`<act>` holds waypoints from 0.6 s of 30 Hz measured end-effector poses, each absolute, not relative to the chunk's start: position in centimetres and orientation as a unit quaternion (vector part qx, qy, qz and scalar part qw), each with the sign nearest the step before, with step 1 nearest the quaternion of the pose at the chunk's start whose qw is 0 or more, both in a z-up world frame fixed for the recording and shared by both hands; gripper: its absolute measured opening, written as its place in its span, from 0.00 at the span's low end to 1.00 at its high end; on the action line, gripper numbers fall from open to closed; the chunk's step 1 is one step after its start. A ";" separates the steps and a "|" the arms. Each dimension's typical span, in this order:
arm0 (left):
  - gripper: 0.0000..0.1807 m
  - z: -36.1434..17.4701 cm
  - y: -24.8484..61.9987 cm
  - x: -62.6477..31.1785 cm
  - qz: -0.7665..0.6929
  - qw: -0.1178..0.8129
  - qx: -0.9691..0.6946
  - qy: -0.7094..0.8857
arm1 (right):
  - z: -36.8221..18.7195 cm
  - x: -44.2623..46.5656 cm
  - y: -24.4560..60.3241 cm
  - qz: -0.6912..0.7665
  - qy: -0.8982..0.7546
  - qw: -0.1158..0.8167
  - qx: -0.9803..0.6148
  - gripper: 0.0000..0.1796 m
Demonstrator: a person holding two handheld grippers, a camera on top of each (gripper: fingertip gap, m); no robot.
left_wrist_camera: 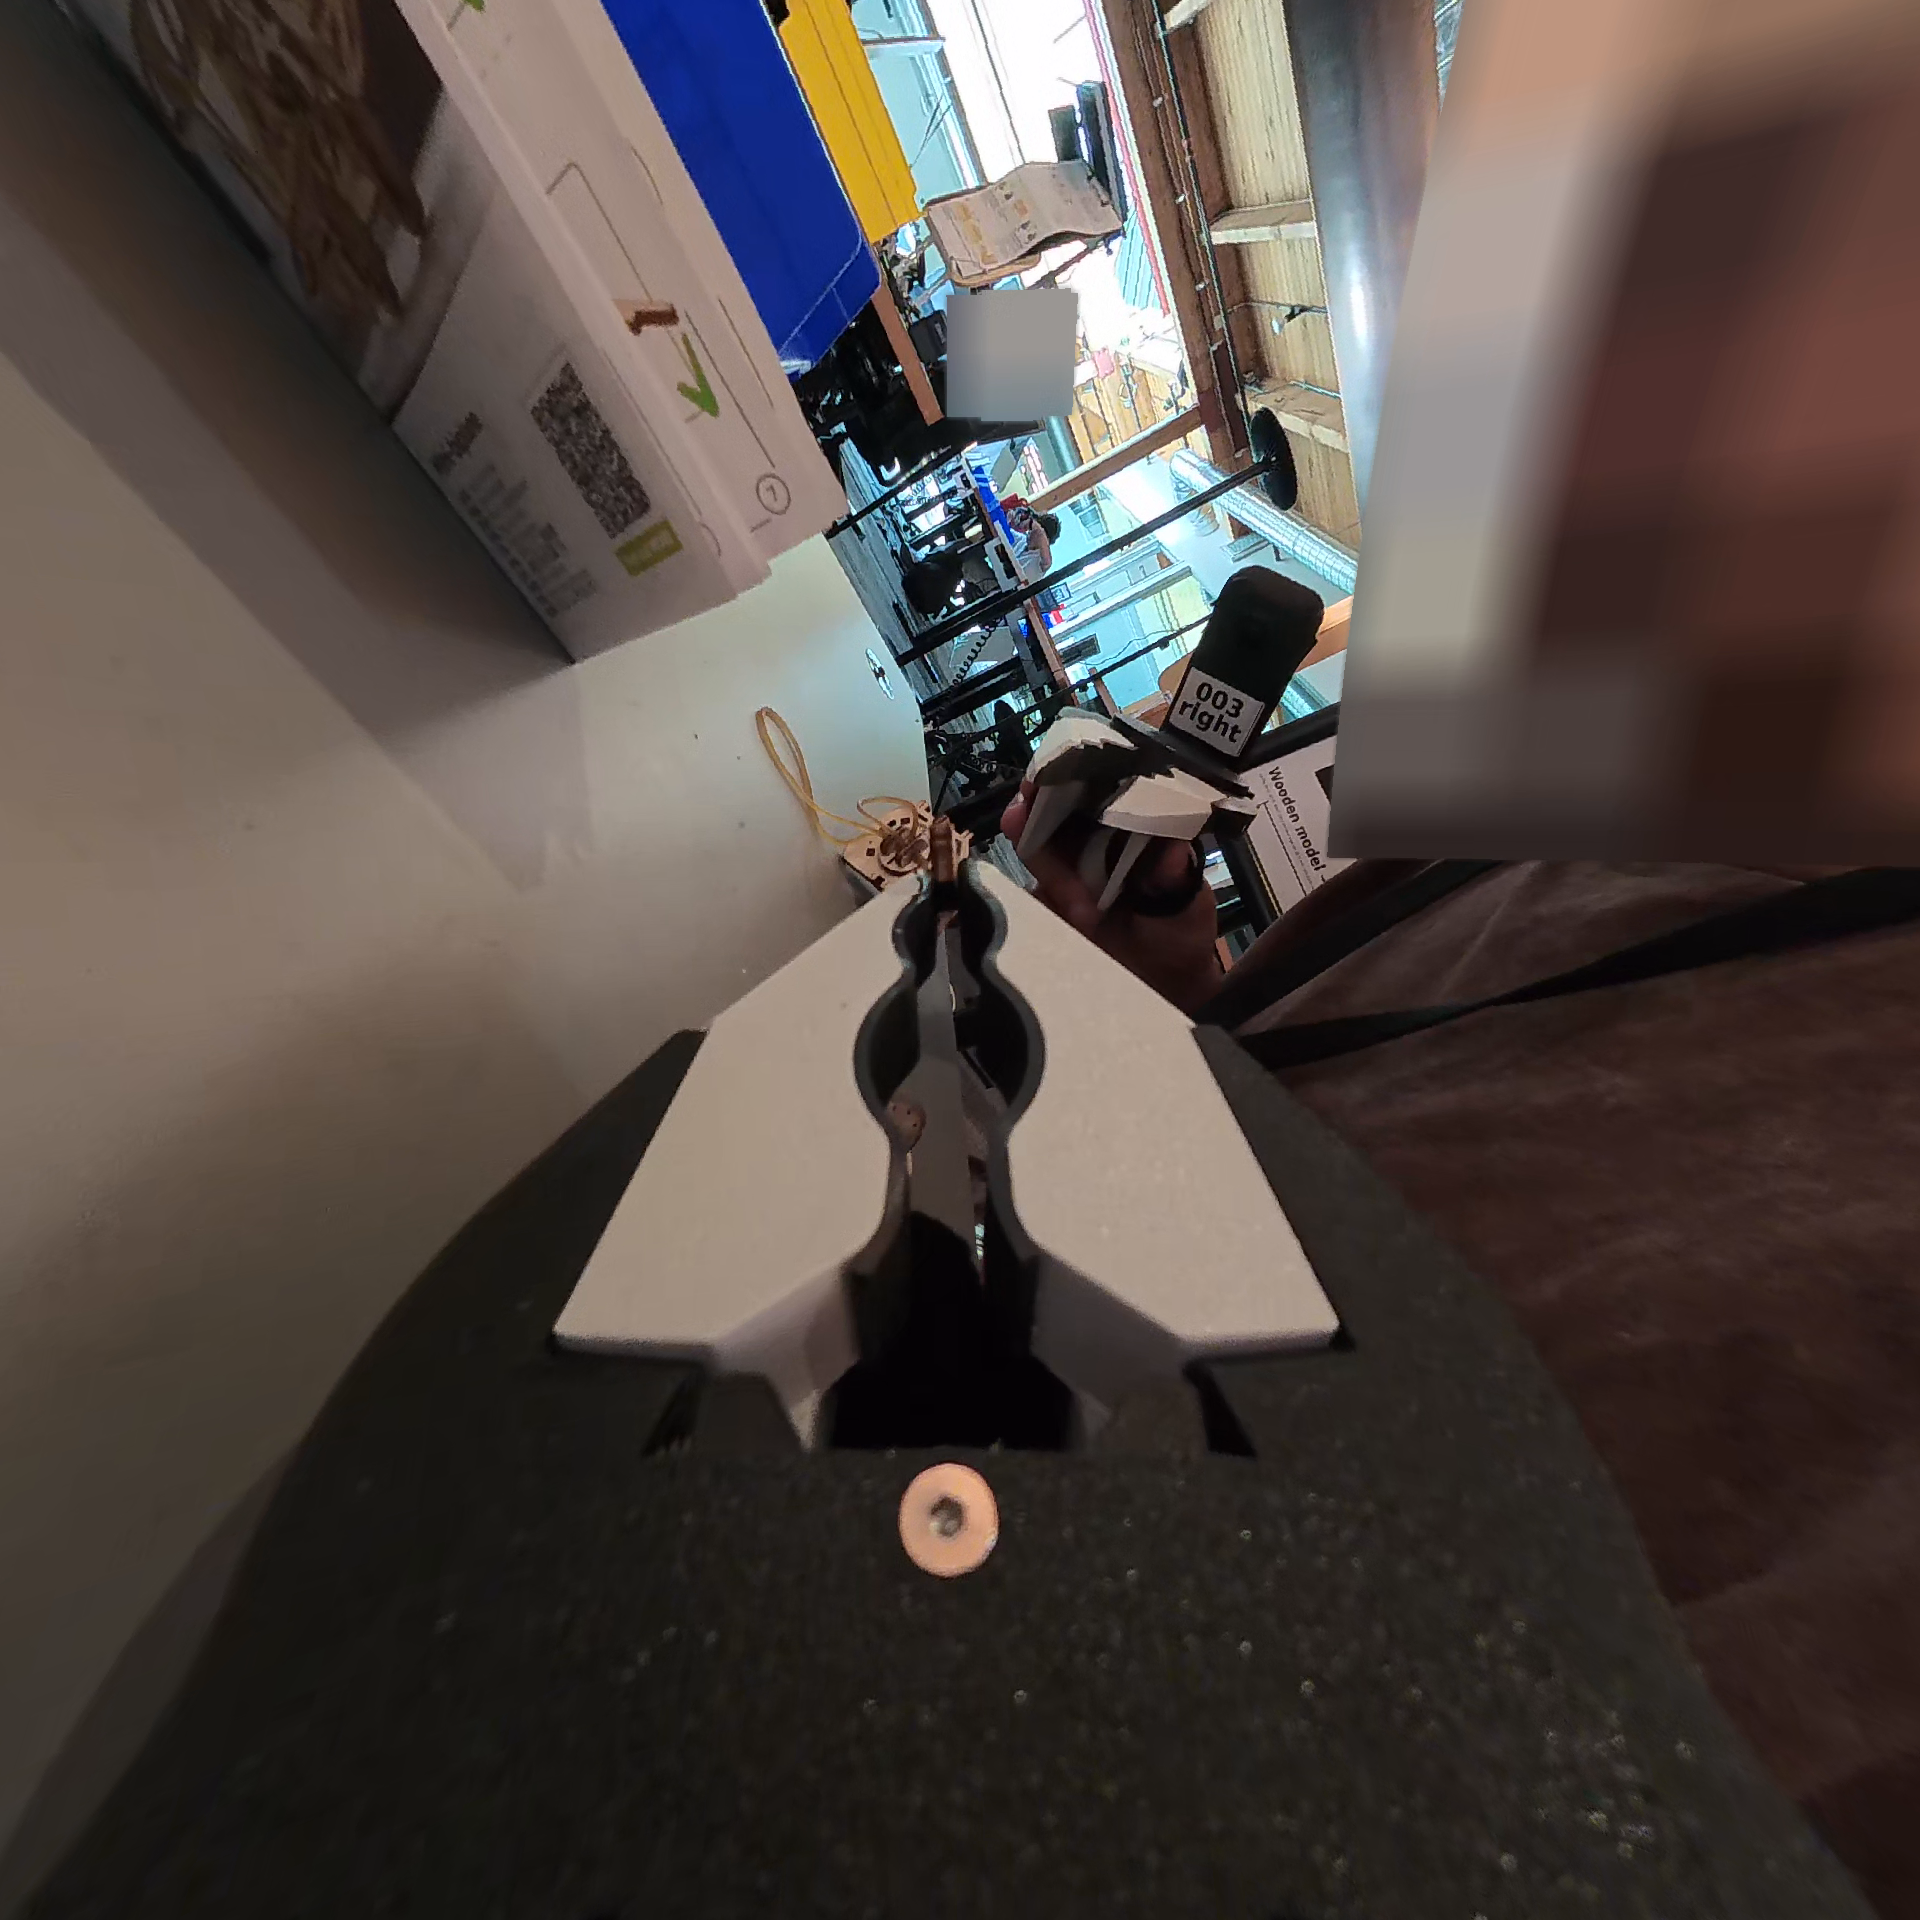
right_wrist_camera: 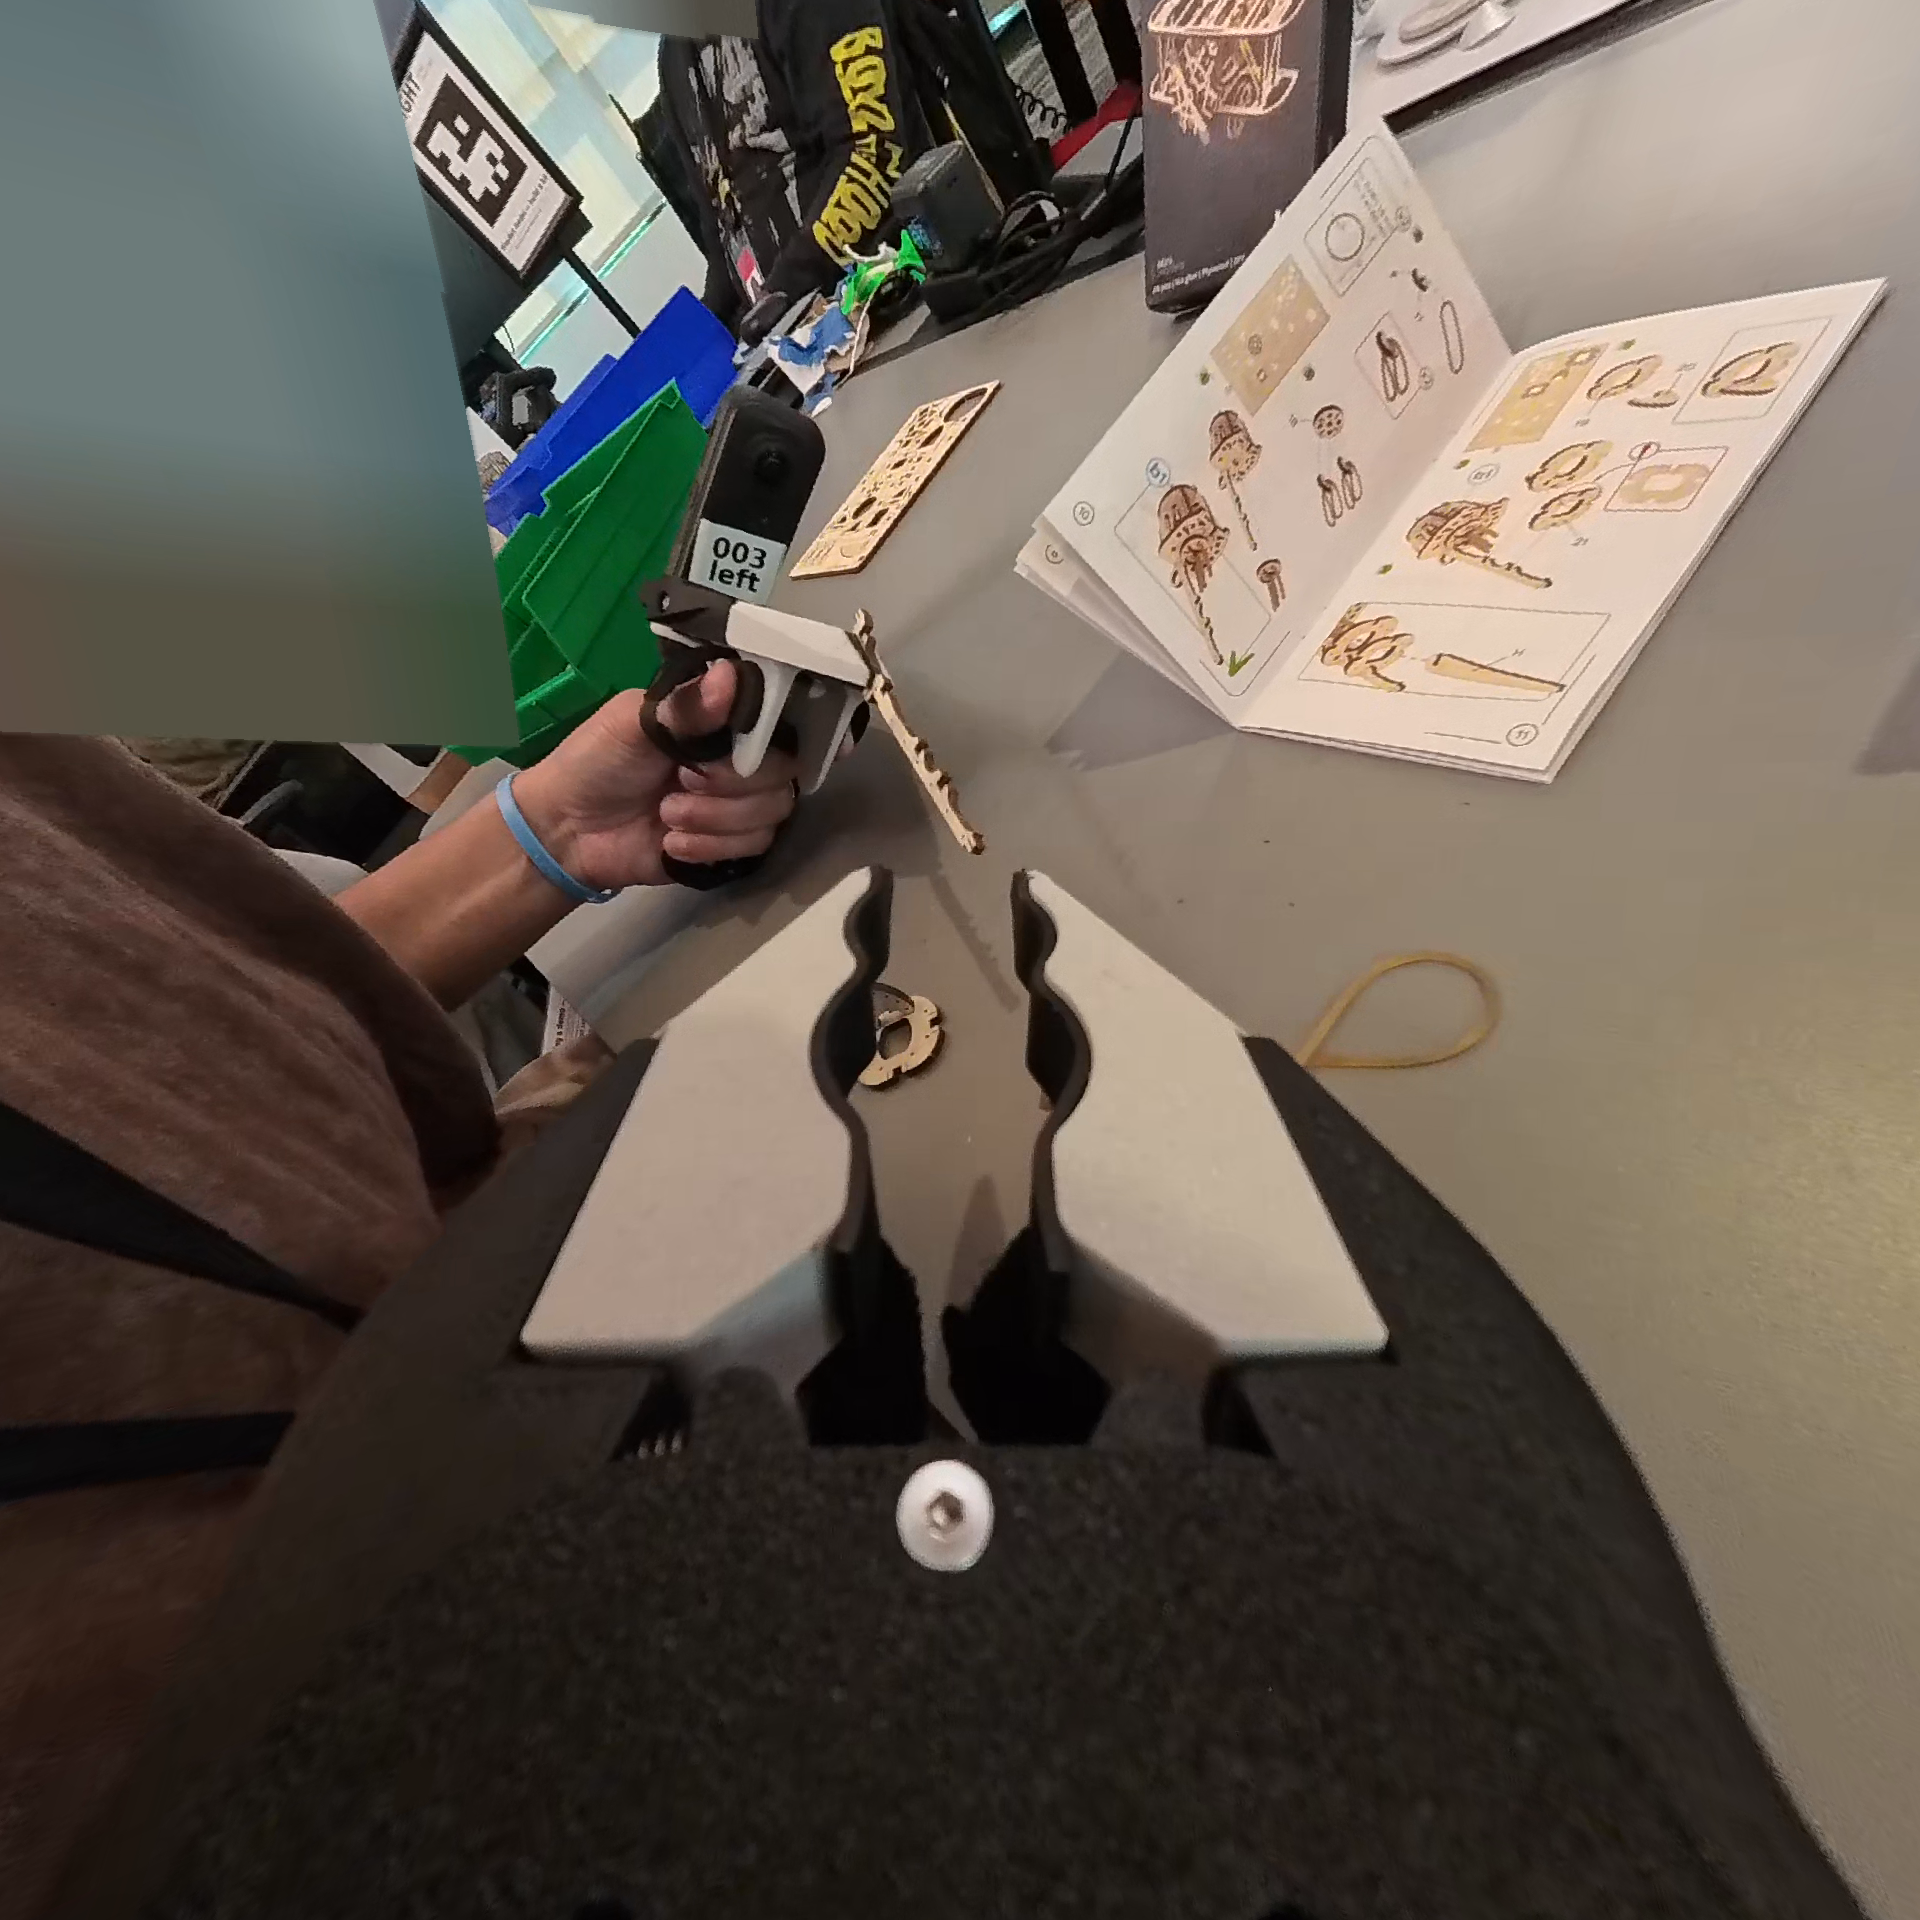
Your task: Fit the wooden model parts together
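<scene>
Left gripper [right_wrist_camera: 860, 665], frame centre-left, has its jaws pinched on a notched wooden strip [right_wrist_camera: 914, 732] held clear of the grey table [right_wrist_camera: 1558, 1091]. Right gripper [right_wrist_camera: 951, 904] jaws stand spread, holding nothing. A small wooden ring [right_wrist_camera: 902, 1034] lies below them. Rubber band [right_wrist_camera: 1403, 1013] at right; open booklet [right_wrist_camera: 1455, 499] upper right.

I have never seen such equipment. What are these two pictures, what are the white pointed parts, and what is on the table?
A person holds a hand gripper in each hand, and each carries a camera looking along its fingers. The left wrist view shows the left gripper shut on a thin wooden strip; the right view shows it from outside. The right gripper is open and empty. On the grey table lie an open instruction booklet, a wooden parts sheet, a small round wooden piece and a rubber band.
</scene>
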State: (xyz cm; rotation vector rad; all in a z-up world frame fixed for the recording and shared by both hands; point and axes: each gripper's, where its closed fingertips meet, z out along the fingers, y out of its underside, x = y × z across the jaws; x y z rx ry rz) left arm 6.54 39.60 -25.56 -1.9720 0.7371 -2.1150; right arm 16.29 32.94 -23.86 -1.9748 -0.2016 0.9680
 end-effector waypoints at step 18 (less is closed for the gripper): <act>0.00 -25.6 39.5 6.6 -0.706 0.074 -0.659 0.249 | -23.8 16.4 32.9 0.399 -0.076 0.447 -0.797 0.13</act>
